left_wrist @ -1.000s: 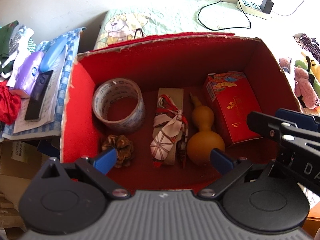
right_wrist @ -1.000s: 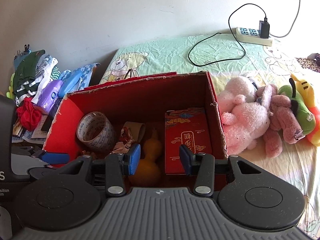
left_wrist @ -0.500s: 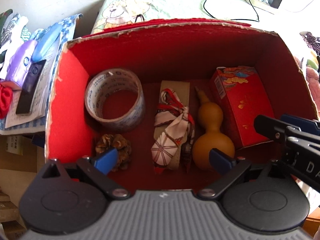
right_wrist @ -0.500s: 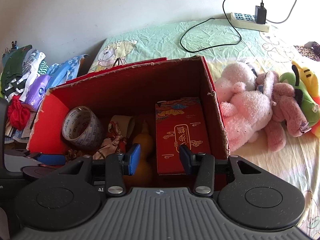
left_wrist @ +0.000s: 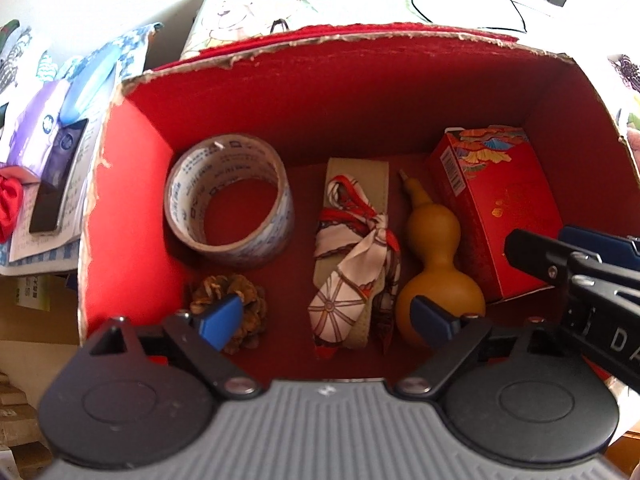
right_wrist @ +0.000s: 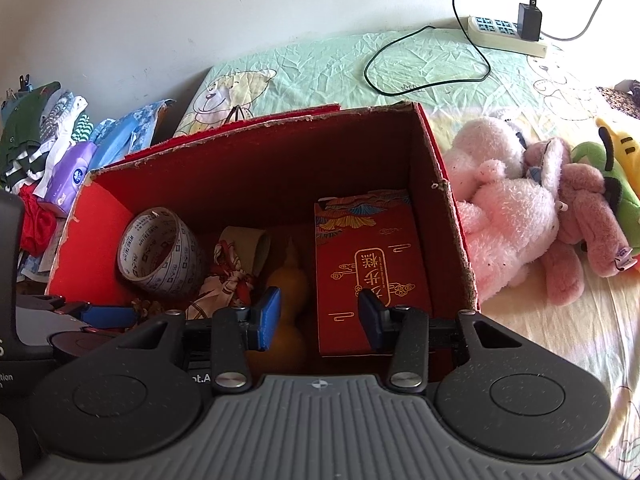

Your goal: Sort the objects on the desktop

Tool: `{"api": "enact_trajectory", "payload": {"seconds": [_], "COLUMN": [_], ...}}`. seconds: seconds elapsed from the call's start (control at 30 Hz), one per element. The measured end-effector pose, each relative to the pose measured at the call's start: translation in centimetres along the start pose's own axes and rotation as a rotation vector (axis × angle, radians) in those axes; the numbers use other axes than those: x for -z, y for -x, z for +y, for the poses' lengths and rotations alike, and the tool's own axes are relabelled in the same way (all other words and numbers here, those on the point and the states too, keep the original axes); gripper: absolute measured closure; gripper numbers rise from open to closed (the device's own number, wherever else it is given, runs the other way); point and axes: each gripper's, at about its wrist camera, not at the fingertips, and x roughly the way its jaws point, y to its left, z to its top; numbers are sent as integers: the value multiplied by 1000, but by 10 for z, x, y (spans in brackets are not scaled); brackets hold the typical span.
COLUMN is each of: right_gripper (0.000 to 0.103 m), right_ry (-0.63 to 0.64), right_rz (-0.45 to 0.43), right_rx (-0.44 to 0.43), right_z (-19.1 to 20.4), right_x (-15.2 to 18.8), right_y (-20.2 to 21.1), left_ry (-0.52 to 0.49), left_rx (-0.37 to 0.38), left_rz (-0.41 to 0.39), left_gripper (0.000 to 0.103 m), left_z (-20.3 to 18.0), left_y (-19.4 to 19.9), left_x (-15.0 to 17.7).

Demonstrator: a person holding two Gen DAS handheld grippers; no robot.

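Note:
A red cardboard box holds a tape roll, a pine cone, a folded pouch tied with a red-and-white scarf, a brown gourd and a red gift carton. My left gripper hangs open over the box's near edge, with nothing between its fingers. My right gripper is open above the gourd and carton, also empty. It shows at the right edge of the left wrist view as the right gripper.
Left of the box lie a purple tissue pack, a dark phone, folded clothes and red cloth. Plush toys lie right of the box on the bed sheet. A power strip with charger and cable lies beyond.
Both grippers have moved forward and down toward the box, so its contents look larger. Both stay open and nothing in the box has moved.

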Motion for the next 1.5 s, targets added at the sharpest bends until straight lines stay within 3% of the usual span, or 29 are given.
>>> {"api": "enact_trajectory", "payload": {"seconds": [0.87,1.5], "right_gripper": [58,61], "right_ry": [64,62], "right_rz": [23,52], "right_rx": [84,82], "right_z": [13,12], "right_x": [-3,-6], "right_y": [-22,-35], "left_ry": [6,14], "left_rx": [-50,-72], "left_rz": [-6,-2], "left_gripper": [16,11], "left_z": [4,3], "left_y": [-14,-13], "left_x": [-4,0]}}
